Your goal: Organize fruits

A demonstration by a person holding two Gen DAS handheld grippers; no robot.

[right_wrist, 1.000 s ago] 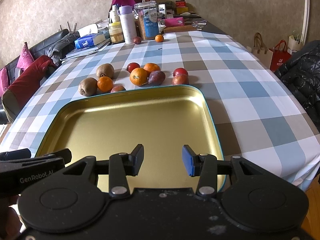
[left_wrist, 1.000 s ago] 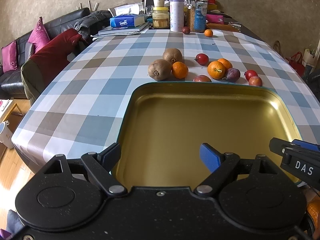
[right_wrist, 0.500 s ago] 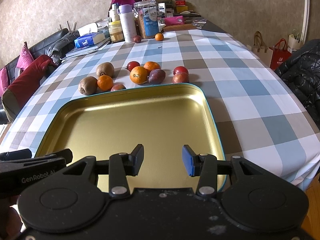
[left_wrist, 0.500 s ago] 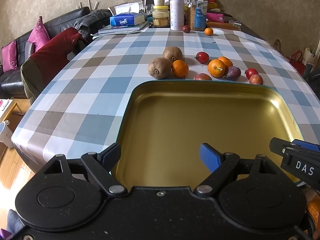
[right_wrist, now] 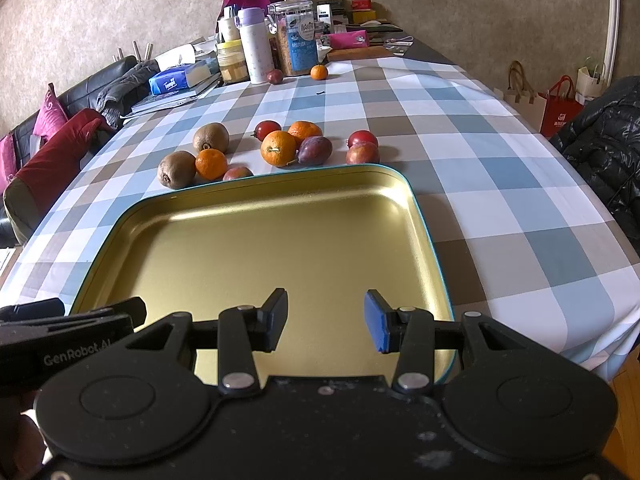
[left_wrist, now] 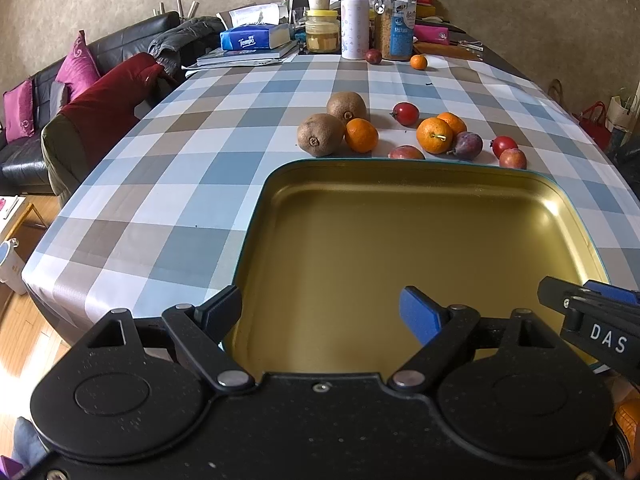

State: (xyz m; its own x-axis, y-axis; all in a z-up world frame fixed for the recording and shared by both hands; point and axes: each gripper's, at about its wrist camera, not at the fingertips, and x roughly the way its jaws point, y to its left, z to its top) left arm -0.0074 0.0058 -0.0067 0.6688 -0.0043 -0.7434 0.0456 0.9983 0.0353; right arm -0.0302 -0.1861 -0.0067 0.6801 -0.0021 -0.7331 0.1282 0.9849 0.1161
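An empty gold metal tray (left_wrist: 400,184) (right_wrist: 260,200) lies on the checked tablecloth in front of both grippers. Beyond its far rim sits a cluster of fruit: two brown kiwis (left_wrist: 320,135) (right_wrist: 176,169), oranges (left_wrist: 434,135) (right_wrist: 279,148), a purple plum (left_wrist: 467,145) (right_wrist: 315,150) and small red fruits (left_wrist: 405,112) (right_wrist: 362,152). My left gripper (left_wrist: 322,308) hovers open over the tray's near edge, nothing between its fingers. My right gripper (right_wrist: 326,318) is open too, also above the tray's near side. Each gripper shows at the edge of the other's view.
At the table's far end stand a thermos (left_wrist: 355,20), jars (left_wrist: 396,22), a tissue box (left_wrist: 254,38), books, plus a lone orange (left_wrist: 418,62) and dark fruit (left_wrist: 373,56). A sofa with cushions (left_wrist: 76,68) is left; bags (right_wrist: 560,104) and a dark jacket (right_wrist: 604,140) are right.
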